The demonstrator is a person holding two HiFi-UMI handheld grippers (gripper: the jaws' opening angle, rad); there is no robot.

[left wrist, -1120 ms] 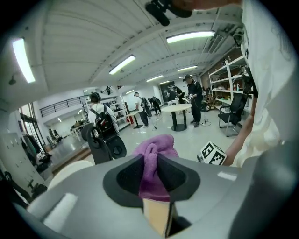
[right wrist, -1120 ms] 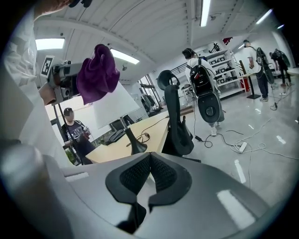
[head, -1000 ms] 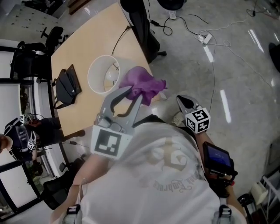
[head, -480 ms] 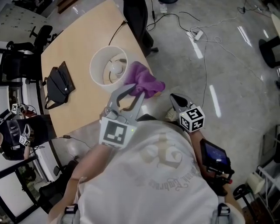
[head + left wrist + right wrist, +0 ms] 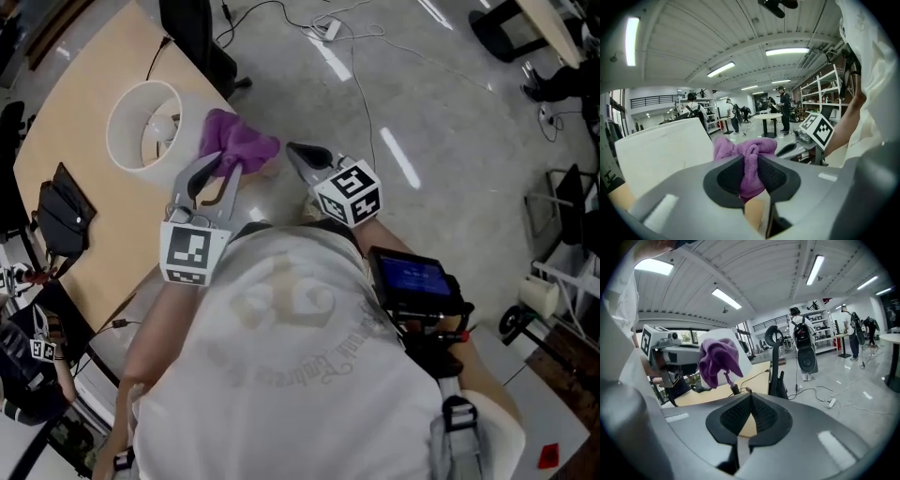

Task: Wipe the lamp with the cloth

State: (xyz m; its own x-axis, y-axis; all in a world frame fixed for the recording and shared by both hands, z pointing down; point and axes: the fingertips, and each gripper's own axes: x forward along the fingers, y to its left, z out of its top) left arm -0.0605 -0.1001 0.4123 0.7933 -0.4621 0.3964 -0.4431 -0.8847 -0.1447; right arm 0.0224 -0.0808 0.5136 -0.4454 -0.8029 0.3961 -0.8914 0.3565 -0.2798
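Holds the cloth (image 5: 745, 157) in the left gripper (image 5: 223, 167) — pads pressed on a thick bunched fold, loose purple folds spilling out beyond the jaws. Sits upper left of centre in the head view, just beside the lamp (image 5: 141, 127): a white open-topped shade (image 5: 665, 152) near the table (image 5: 84, 202) edge, bulb (image 5: 167, 125) showing inside. Contact between cloth and shade not discernible. Shows the right gripper (image 5: 750, 411) pressed together on nothing, just right of the cloth in the head view. As for the cloth: soft, light, limp, unlikely to slip from the ribbed pads while pinched on the bunch. Best to leave the hold there and wipe with the free folds, not the jaw tips. As for the lamp: probably light and easy to tip, with a thin shade likely to dent and a fragile bulb. Calls for gentle strokes along the shade's outer wall — and, if steadying is needed, for a hold low down below the shade, never on its rim or the bulb.
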